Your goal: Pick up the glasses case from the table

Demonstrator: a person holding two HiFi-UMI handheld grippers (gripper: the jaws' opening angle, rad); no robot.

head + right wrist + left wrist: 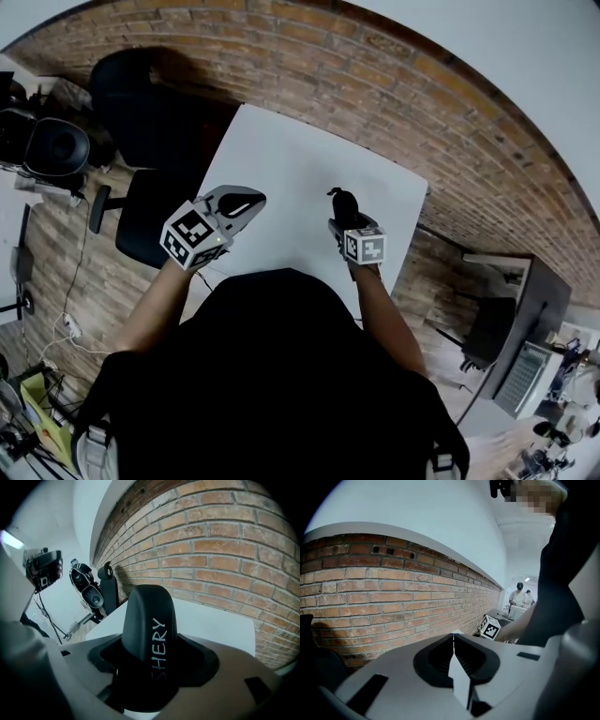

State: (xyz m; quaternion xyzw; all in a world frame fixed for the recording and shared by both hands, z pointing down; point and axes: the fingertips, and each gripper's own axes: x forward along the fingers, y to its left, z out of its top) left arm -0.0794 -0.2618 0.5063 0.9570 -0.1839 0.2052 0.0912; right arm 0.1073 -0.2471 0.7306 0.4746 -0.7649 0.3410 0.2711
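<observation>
My right tongs (150,667) are closed on the glasses case (147,620), a dark, rounded hard shell with pale lettering running along it. It stands up out of the jaws with its far end pointing toward the brick wall (225,550). In the head view the glasses case (344,204) sits at the tip of the right tongs (340,223), over the near right part of the white counter (291,150). It looks lifted clear of the surface, though from that steep angle I can't be sure. My left tongs (453,644) are pressed together with nothing between them, held off the counter's left edge. I judge the case light and stiff, so it should not crush under a firm squeeze. Its smooth curved skin could slide, though, and a long end sticking out may swing. I would grip across the narrow sides near the middle, where the walls run closest to parallel.
</observation>
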